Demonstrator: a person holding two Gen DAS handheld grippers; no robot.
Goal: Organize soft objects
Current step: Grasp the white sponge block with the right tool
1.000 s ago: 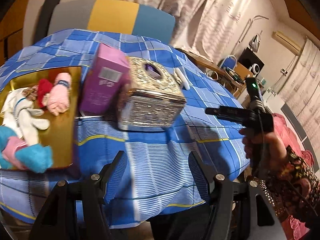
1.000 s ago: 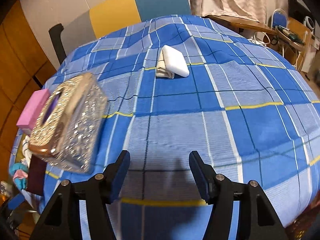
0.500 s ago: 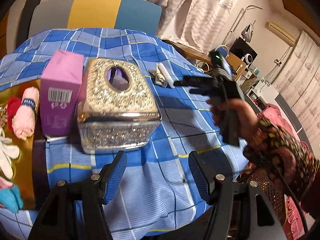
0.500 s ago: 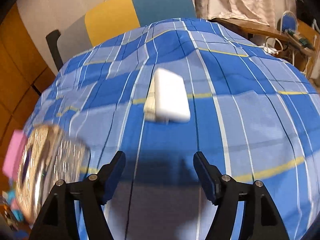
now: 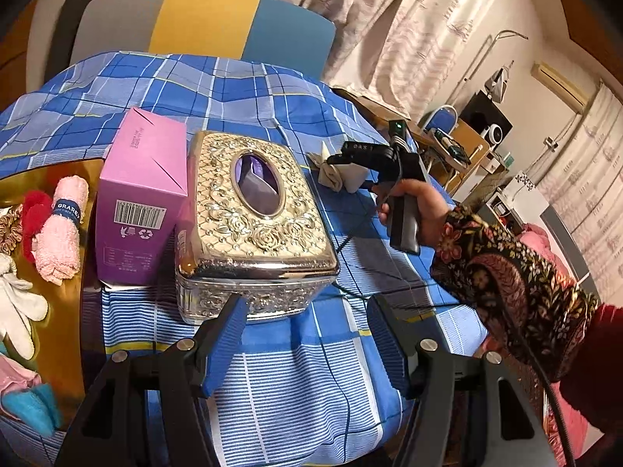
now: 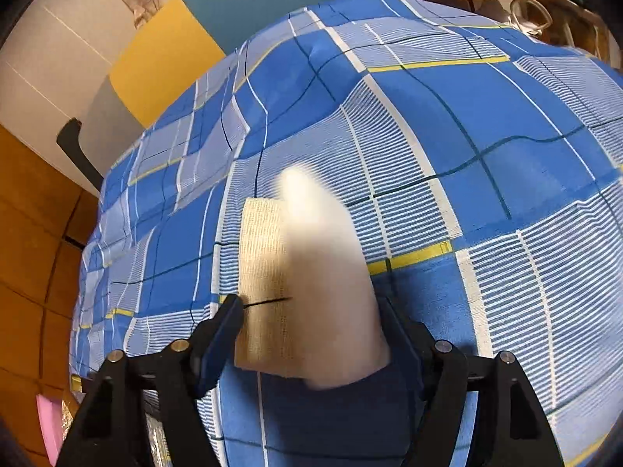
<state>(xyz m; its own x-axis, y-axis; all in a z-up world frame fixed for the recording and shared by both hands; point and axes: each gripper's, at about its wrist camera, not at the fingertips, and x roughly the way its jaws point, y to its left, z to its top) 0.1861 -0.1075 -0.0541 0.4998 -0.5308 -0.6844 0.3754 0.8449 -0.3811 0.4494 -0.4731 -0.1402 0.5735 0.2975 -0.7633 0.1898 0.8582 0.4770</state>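
Observation:
A white sponge point(image 6: 331, 272) lies against a folded beige cloth point(image 6: 263, 272) on the blue checked tablecloth. My right gripper point(image 6: 309, 311) straddles the pair; its jaws are closing, with both fingers right at the bundle's sides and the sponge still blurred by motion. The left wrist view shows the right gripper point(image 5: 346, 167) over that bundle point(image 5: 338, 177), held by a hand point(image 5: 420, 210). My left gripper point(image 5: 305, 309) is open and empty near the table's front edge. A gold tray point(image 5: 70, 330) at left holds a rolled pink towel point(image 5: 62, 233), a white glove point(image 5: 17, 311) and blue fluffy cloth point(image 5: 23, 408).
An ornate silver tissue box point(image 5: 253, 225) and a pink carton point(image 5: 140, 202) stand just ahead of my left gripper. A chair point(image 5: 202, 19) with grey, yellow and blue panels is behind the table. A floral sleeve point(image 5: 506, 284) reaches across at right.
My right gripper has moved across the table and down to the sponge and cloth, which now lie between its fingers. My left gripper has shifted a little rightward along the table's front.

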